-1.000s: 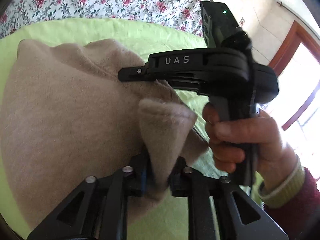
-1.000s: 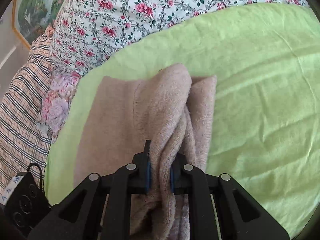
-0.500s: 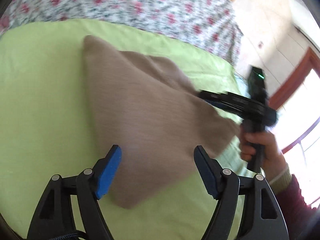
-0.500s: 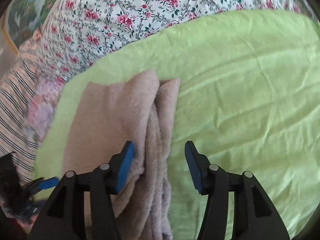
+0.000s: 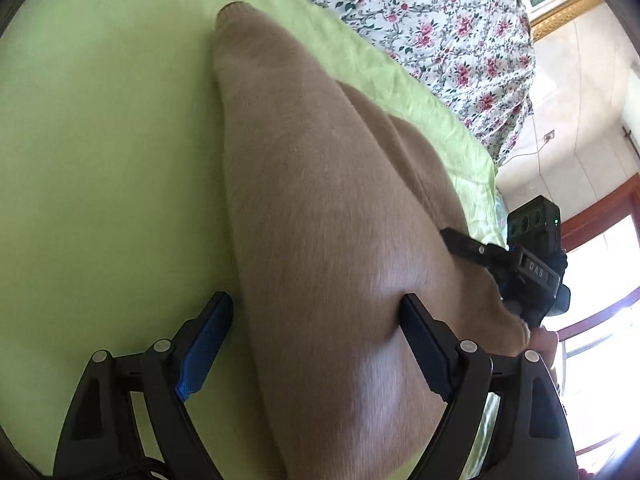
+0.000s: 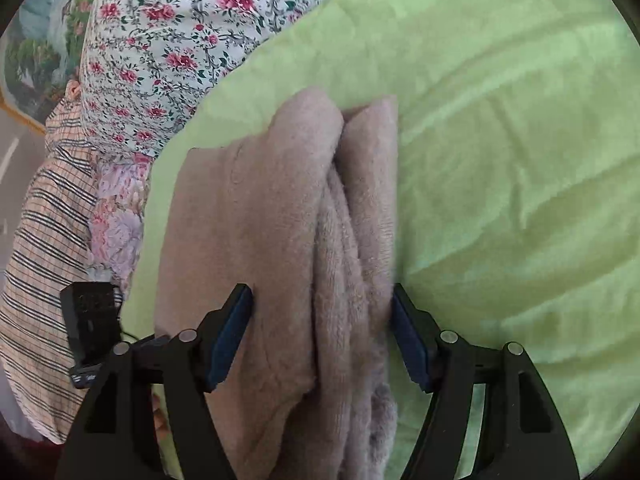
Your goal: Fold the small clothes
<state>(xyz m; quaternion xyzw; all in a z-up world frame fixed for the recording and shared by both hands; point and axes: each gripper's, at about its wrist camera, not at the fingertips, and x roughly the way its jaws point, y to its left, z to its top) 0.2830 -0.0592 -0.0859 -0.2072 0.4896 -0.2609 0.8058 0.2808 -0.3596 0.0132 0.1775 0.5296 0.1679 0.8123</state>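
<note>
A beige fleece garment (image 5: 320, 200) lies folded lengthwise on the green sheet (image 5: 100, 160). My left gripper (image 5: 316, 332) hangs over its near end, jaws opening wide. The cloth lies between the fingers, and the left blue pad (image 5: 208, 344) stands clear over the sheet. In the right wrist view the garment (image 6: 260, 220) shows stacked, bunched layers along its right edge. My right gripper (image 6: 320, 320) straddles that bundle, open, with its pads beside the cloth rather than pinching it. The right gripper (image 5: 520, 264), held in a hand, also shows at the garment's far side.
A floral bedcover (image 6: 168, 32) borders the green sheet (image 6: 500, 140) at the back. Checked fabric (image 6: 40, 260) and a pink flowered cloth (image 6: 116, 232) lie to the left. A wooden window frame (image 5: 600, 220) is at the right. Bare green sheet extends right of the garment.
Both grippers were shut on folds of the garment and have opened, letting it go. The left gripper has swung along the garment, which now lies down on the sheet.
</note>
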